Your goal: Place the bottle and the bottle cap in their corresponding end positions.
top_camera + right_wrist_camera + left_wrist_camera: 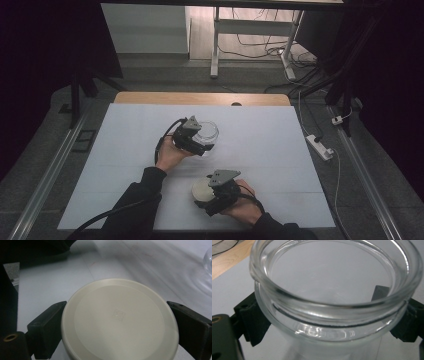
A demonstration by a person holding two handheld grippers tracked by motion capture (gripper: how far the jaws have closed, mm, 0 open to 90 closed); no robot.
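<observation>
The left claw (329, 315) is clamping the slick, breakable glass jar (332, 290) below its rim; the right claw (117, 322) is pinching the light, stiff cream lid (120, 320) edgewise, both over the desk (280, 140)

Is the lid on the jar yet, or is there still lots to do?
Not yet. Done: the left gripper is clamped around the open glass jar, and the right gripper grips the cream lid. The two sit apart on the white table. Left: probably bring the lid over and close the jar.

1 glass jar (207, 133), 1 cream lid (202, 189), 2 grippers
</observation>
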